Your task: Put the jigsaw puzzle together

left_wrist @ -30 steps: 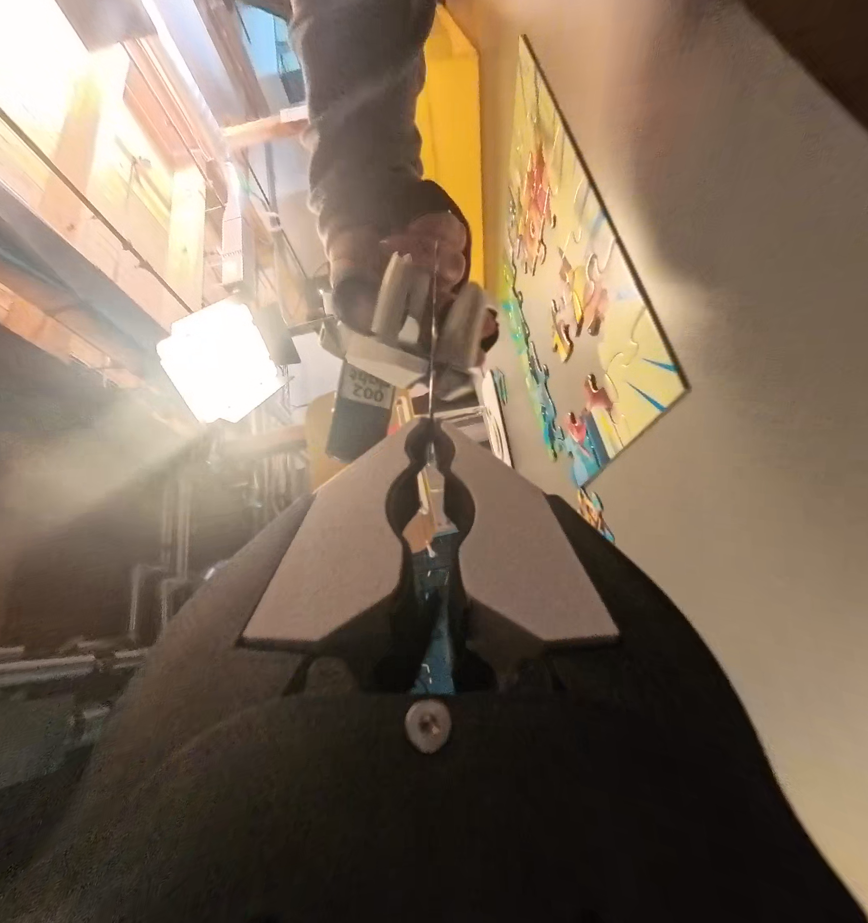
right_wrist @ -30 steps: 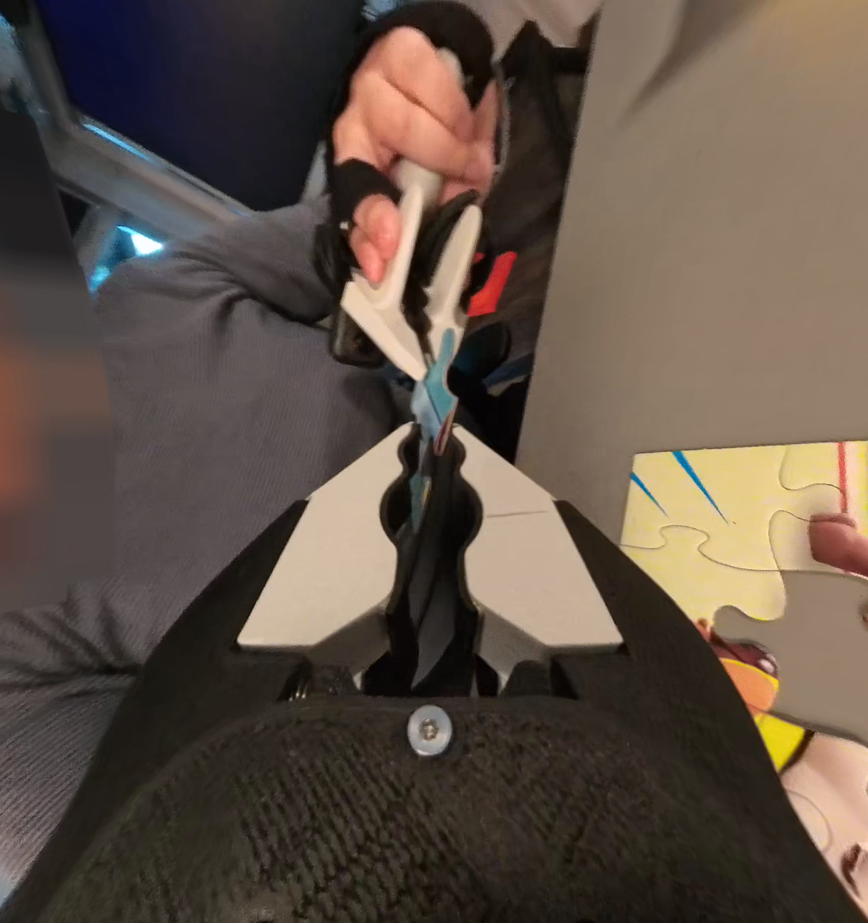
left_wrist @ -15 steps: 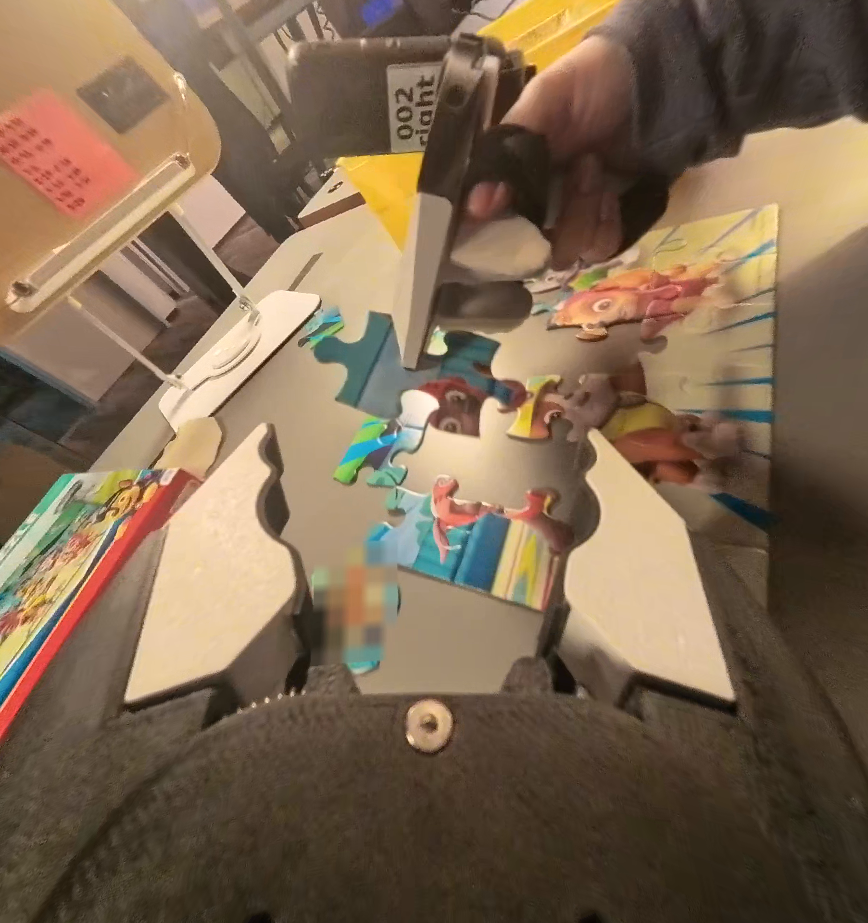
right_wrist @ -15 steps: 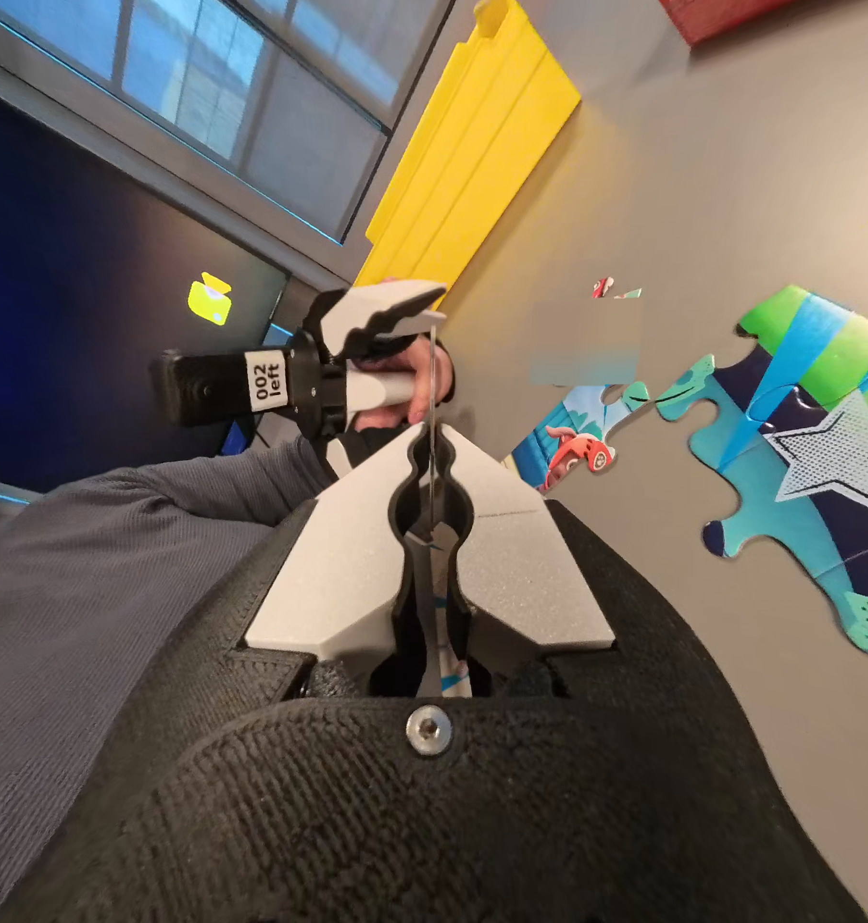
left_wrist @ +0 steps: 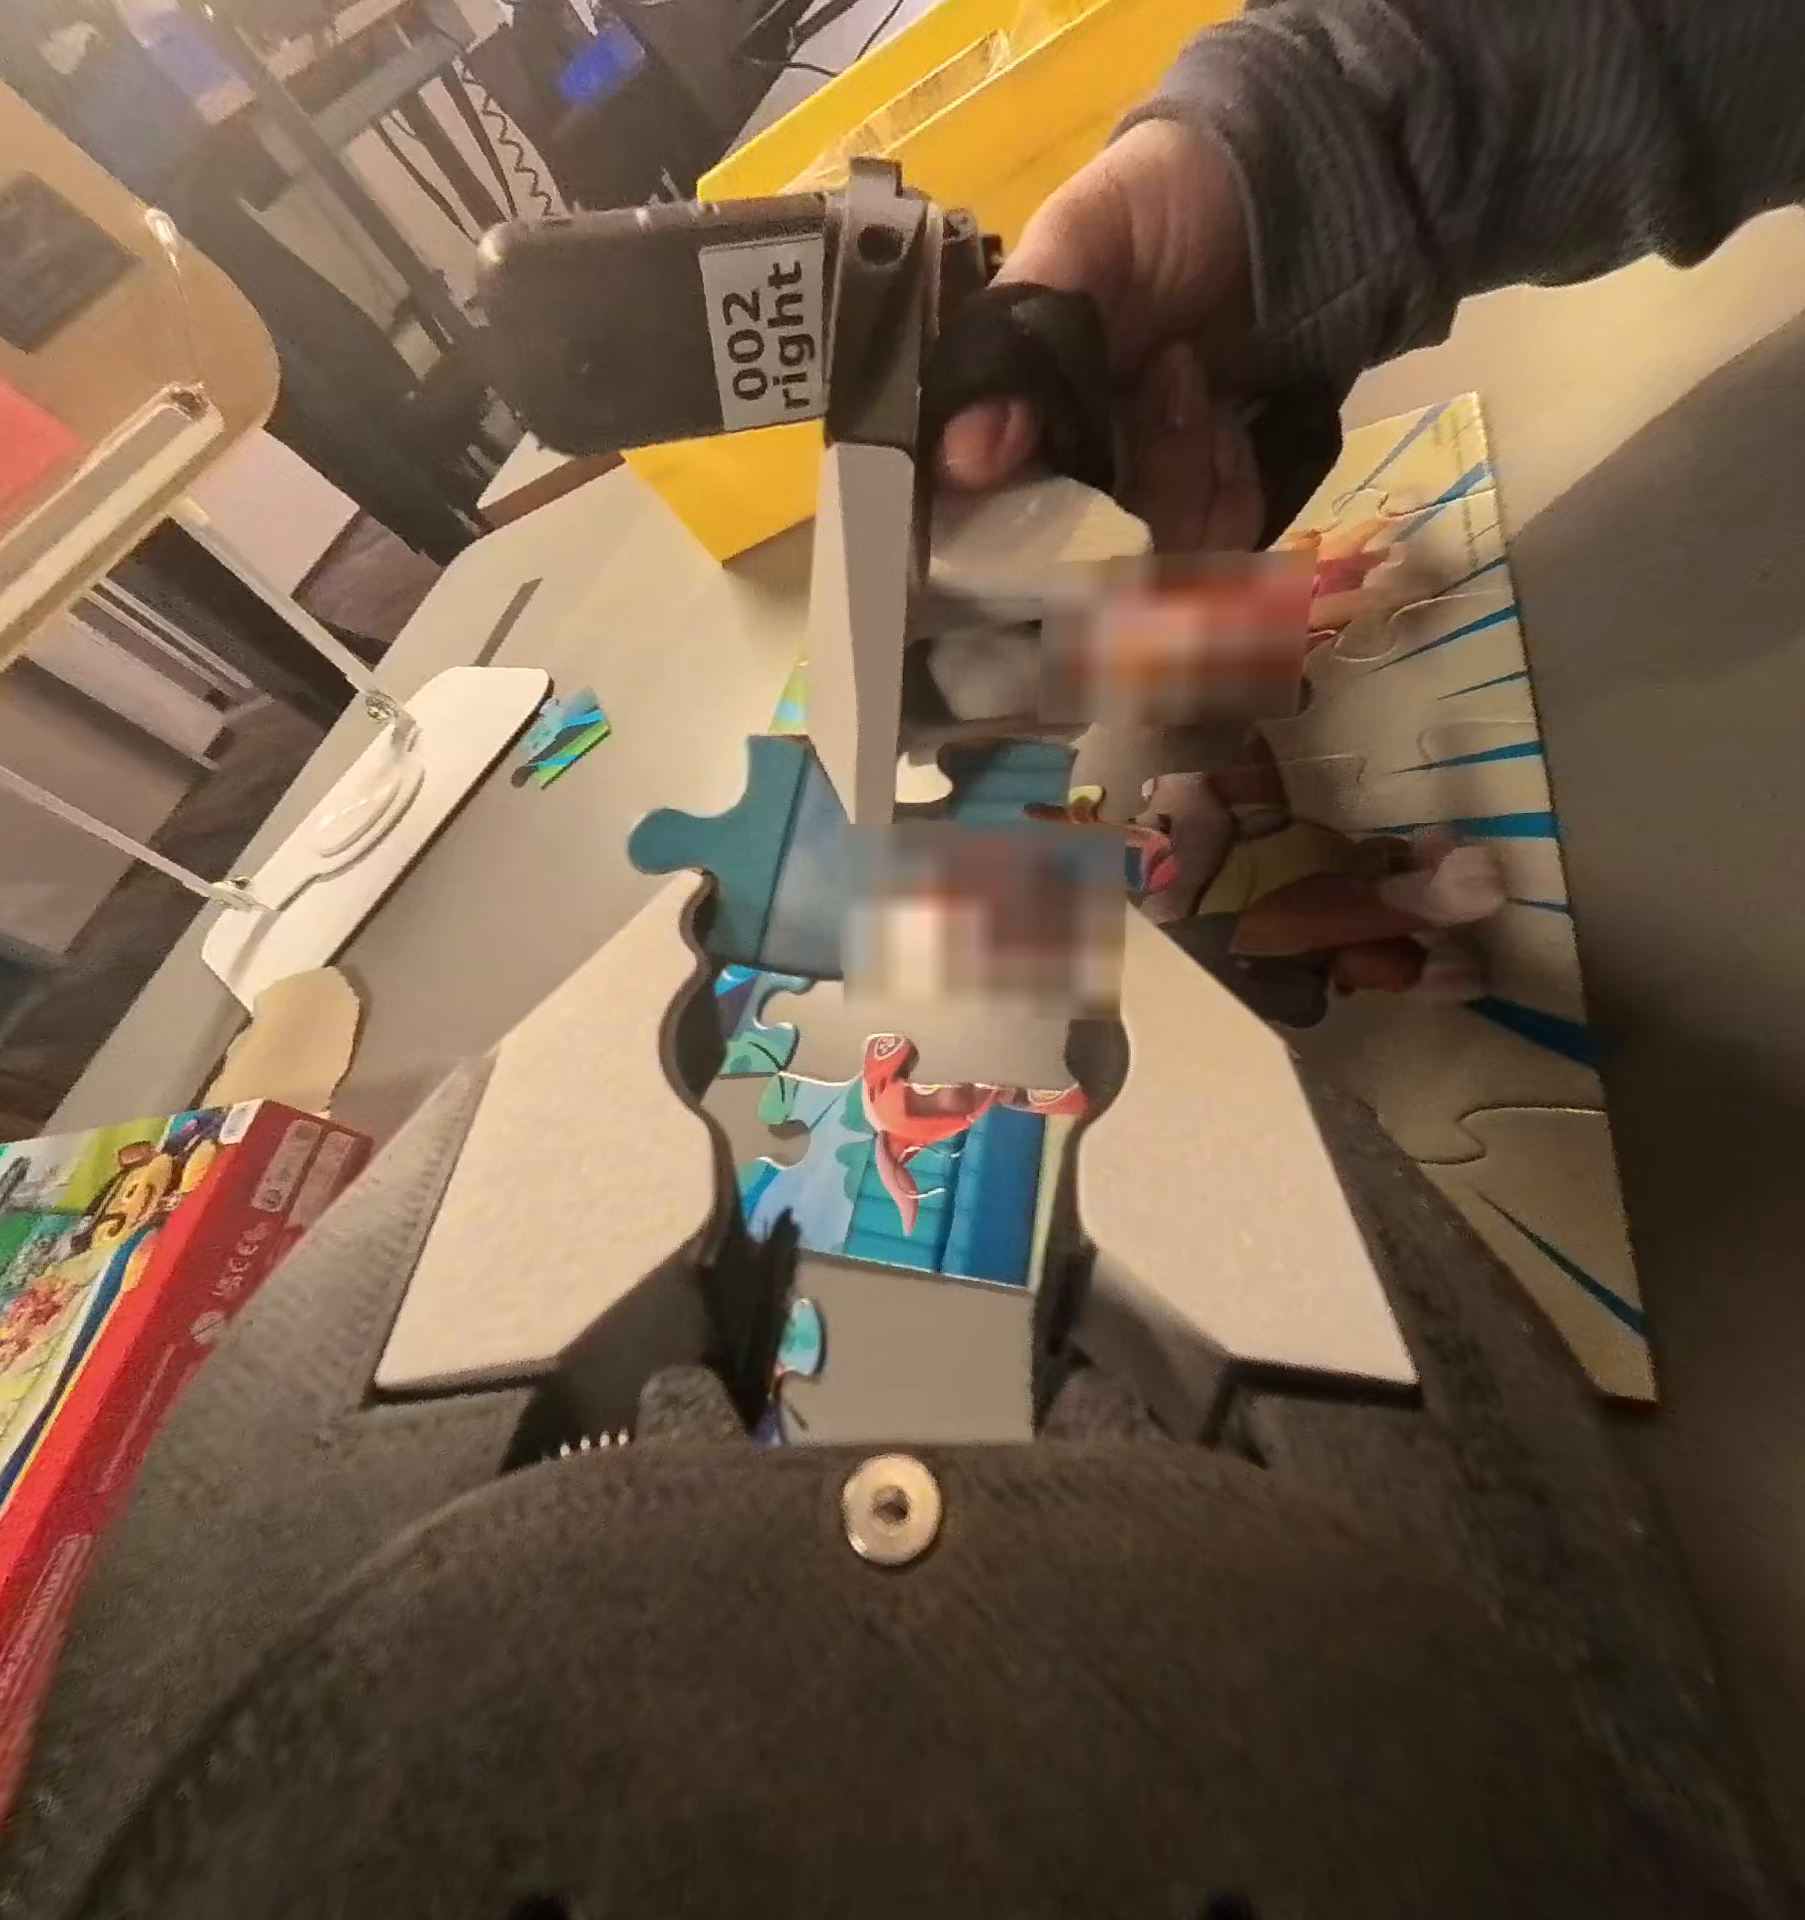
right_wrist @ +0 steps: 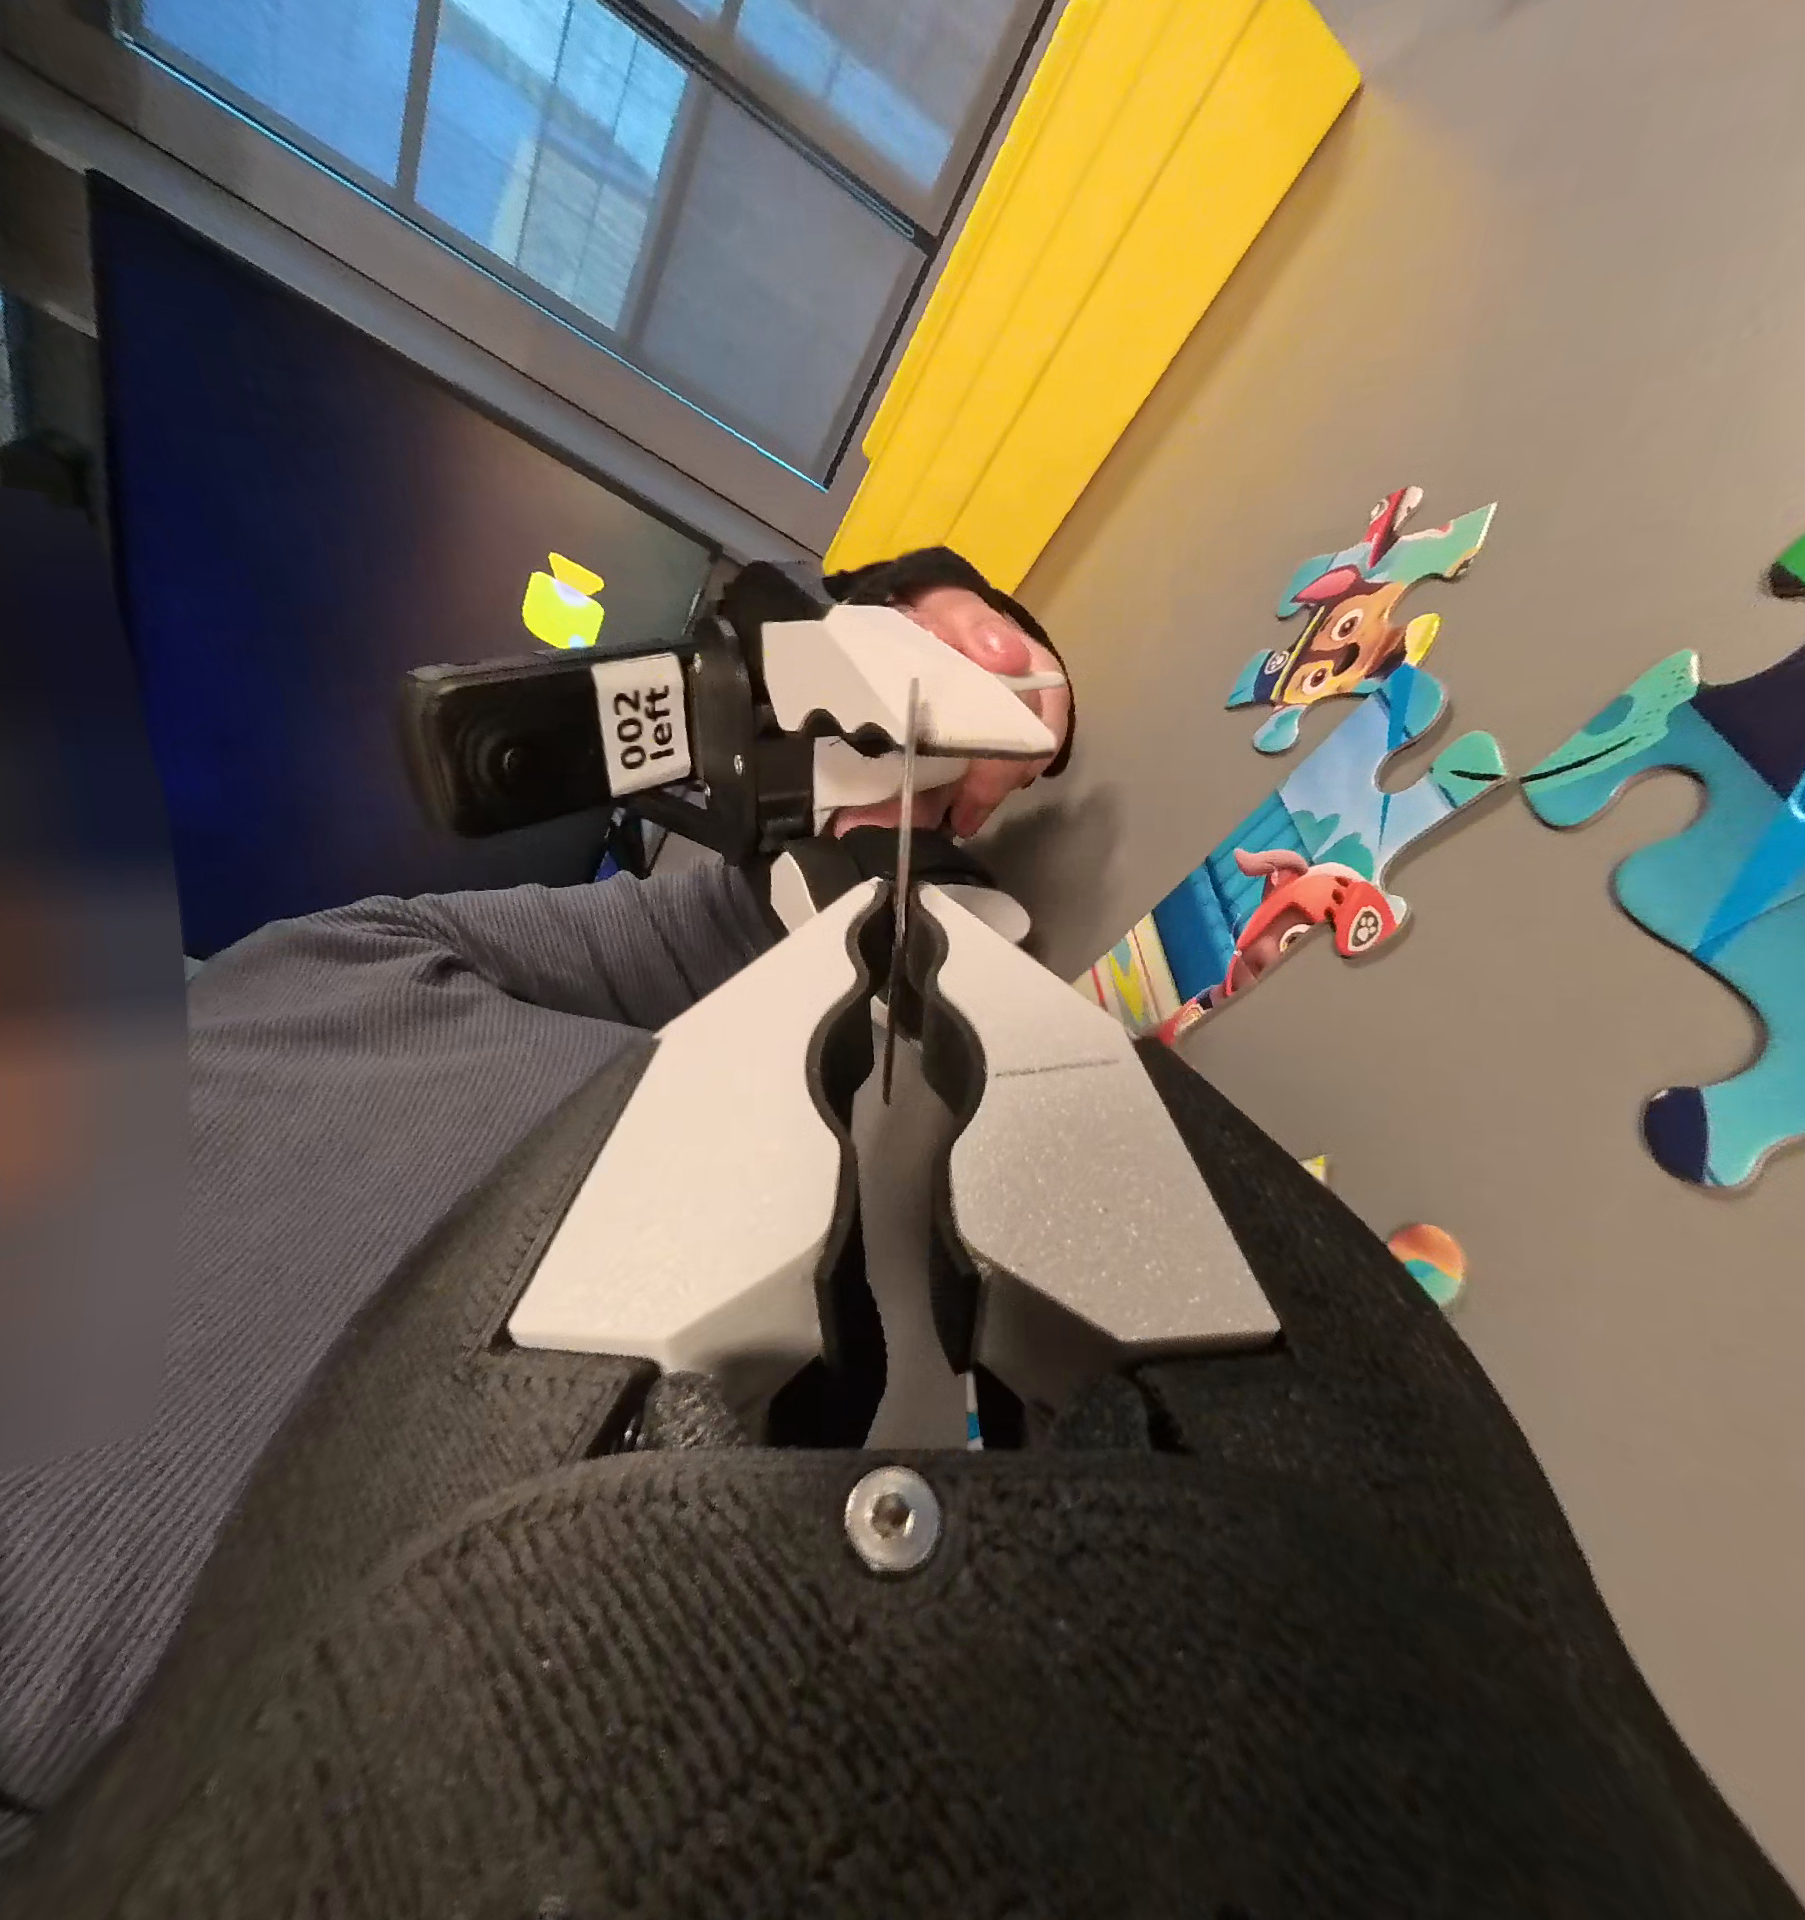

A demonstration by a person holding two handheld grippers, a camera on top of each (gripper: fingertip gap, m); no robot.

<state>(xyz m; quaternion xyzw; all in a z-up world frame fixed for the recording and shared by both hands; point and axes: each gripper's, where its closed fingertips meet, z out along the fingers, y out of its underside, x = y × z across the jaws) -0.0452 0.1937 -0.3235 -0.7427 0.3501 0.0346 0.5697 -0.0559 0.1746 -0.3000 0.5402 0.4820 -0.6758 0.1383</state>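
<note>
Grey tabletop (right_wrist: 1500, 312) fills the right half of the right wrist view, with loose puzzle pieces scattered over it. The right gripper (right_wrist: 893, 894) is pinched shut on a thin jigsaw piece (right_wrist: 903, 831), seen edge-on as a dark sliver rising from between its white fingertips (right_wrist: 763, 997) at frame centre; both pads press against it. In the left wrist view that same gripper points straight down at upper centre, held by a hand (left_wrist: 1137, 343) in a black fingerless glove, its tip over a teal puzzle piece (left_wrist: 742, 862) (whether the held piece touches the puzzle there is hard to tell through the blur).

The left gripper (left_wrist: 908, 945) stands partly open, its fingers (left_wrist: 586, 1091) moderately apart with nothing pressed between them. Between the fingers lies a cluster of joined pieces (left_wrist: 908, 1143) with blue and red artwork on the table. At the right of that frame is the larger assembled puzzle section (left_wrist: 1449, 831), yellow with blue streaks.

A red-edged puzzle box (left_wrist: 98, 1299) lies at lower left, a white stand base (left_wrist: 378, 810) at centre left, and a yellow bin (left_wrist: 877, 135) at the top. In the right wrist view, further joined pieces (right_wrist: 1334, 831) sit at centre right, with a large teal and blue piece (right_wrist: 1760, 904) at the right edge.
</note>
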